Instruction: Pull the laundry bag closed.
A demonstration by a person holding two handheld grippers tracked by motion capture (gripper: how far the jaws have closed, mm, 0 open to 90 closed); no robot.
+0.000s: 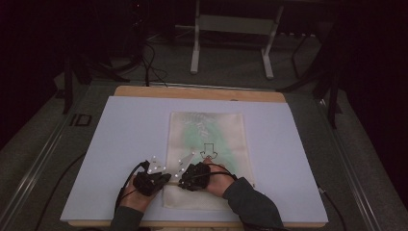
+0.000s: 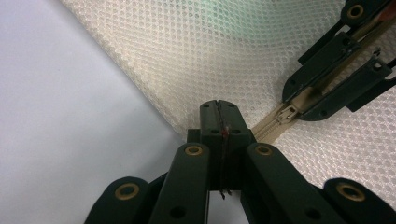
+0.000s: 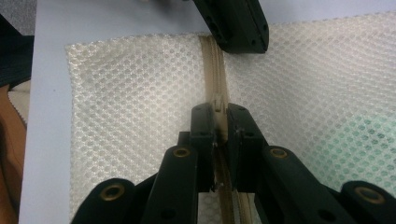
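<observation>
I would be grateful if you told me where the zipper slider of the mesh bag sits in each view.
High view: hidden beneath the right tongs, near the mesh bag's lower left.
Left gripper view: zipper slider right of centre, gripped by those tongs.
Right gripper view: centre, between the jaws.
Shared landmark: the beige zipper tape.

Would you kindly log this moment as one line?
left gripper: shut on cream mesh zip bag end | right gripper: shut on zip pull

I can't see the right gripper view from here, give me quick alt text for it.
The right gripper has its black jaws closed on the slider of a beige zipper that runs up a cream mesh bag. The bag lies flat on a pale board. The left gripper sits on the zipper's far end.
</observation>
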